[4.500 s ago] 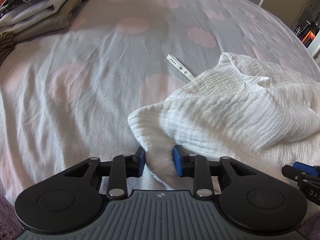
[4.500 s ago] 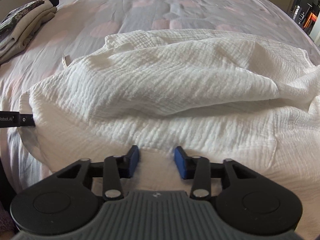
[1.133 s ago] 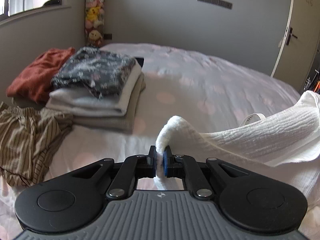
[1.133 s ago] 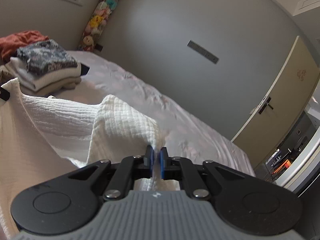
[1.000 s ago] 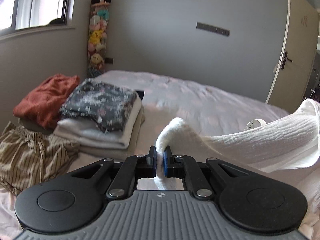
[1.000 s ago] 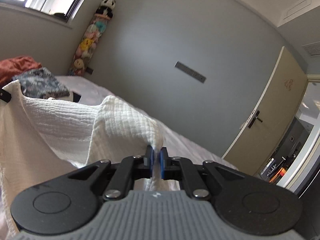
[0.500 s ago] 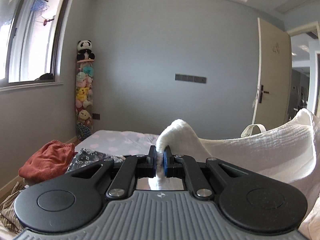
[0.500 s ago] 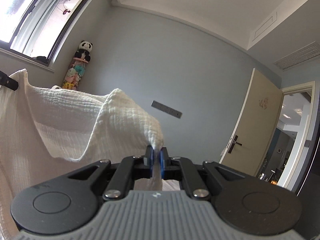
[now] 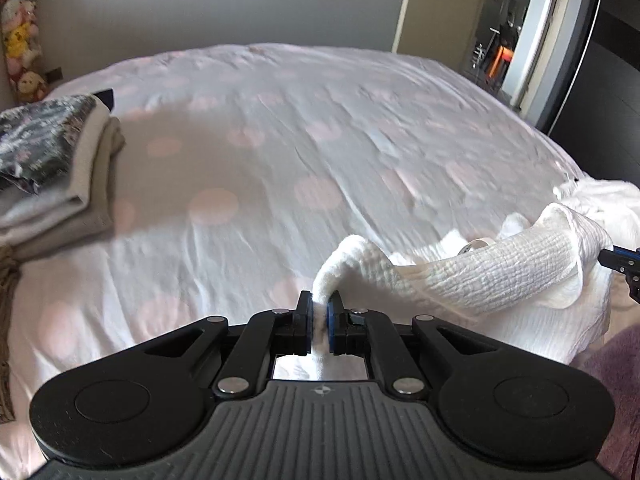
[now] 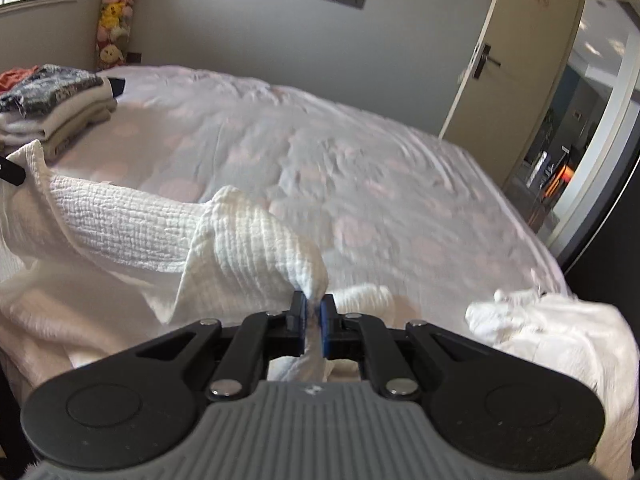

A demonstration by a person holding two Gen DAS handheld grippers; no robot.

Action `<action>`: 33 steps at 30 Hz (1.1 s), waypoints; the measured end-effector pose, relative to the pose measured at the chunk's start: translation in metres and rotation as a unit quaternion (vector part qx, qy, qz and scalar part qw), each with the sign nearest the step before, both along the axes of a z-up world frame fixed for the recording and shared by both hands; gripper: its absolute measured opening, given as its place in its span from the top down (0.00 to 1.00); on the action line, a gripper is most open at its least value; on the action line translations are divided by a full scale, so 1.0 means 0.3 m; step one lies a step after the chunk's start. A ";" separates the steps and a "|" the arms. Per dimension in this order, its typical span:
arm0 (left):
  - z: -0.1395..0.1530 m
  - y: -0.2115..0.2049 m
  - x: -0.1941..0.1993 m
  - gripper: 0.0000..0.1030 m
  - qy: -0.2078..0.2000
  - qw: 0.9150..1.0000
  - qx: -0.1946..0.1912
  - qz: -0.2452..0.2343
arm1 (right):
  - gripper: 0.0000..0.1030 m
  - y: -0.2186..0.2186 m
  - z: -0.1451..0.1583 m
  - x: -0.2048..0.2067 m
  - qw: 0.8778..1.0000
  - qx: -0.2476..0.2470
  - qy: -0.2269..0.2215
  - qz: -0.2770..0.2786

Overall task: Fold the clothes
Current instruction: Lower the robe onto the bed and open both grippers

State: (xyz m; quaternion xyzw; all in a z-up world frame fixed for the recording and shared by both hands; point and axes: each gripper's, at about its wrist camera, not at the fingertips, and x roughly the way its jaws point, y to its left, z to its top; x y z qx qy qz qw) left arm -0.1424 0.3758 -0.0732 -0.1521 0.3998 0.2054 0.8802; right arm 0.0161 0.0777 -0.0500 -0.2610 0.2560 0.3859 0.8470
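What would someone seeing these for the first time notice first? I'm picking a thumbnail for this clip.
The white crinkled garment stands out: it stretches between the left gripper and the right gripper, each shut on a bunched edge, with the rest heaped at the near edge of the bed. After that, the pale sheet with pink dots, and a stack of folded clothes at its left side.

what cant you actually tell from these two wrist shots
- Left wrist: the white garment runs off the right edge, so its type is unclear; only the right gripper's tip shows.
- Right wrist: the garment's lower part hides behind the right gripper.
- Both: the bedsheet is motion-blurred.
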 end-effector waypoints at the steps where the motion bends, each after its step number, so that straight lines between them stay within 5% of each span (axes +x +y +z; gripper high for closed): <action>1: -0.023 -0.016 0.009 0.95 0.009 1.000 0.003 -0.010 | 0.92 -0.002 -0.034 0.011 1.000 -0.011 0.013 -0.004; 7: -0.105 -0.065 0.034 0.94 0.041 0.999 -0.002 -0.031 | 0.90 -0.021 -0.141 0.036 0.998 -0.034 0.060 -0.001; 14: -0.153 -0.019 0.026 0.94 0.063 0.997 -0.049 0.011 | 0.84 0.029 -0.177 -0.032 0.983 -0.093 0.091 0.131; 15: -0.156 -0.014 0.022 0.94 0.064 0.996 -0.053 0.016 | 0.82 0.033 -0.180 -0.054 0.978 -0.101 0.094 0.160; 17: -0.159 -0.006 0.011 0.93 0.064 0.996 -0.059 0.026 | 0.64 0.044 -0.195 -0.093 0.971 -0.125 0.079 0.190; 20: -0.159 -0.014 0.008 0.93 0.067 0.996 -0.053 0.025 | 0.62 0.056 -0.206 -0.120 0.965 -0.146 0.061 0.209; 27: -0.161 -0.016 0.008 0.93 0.066 0.996 -0.052 0.024 | 0.61 -0.021 -0.096 -0.030 0.971 -0.082 0.110 0.194; 33: -0.162 -0.016 0.011 0.92 0.065 0.996 -0.053 0.026 | 0.62 -0.088 -0.018 0.119 0.985 -0.028 0.113 0.129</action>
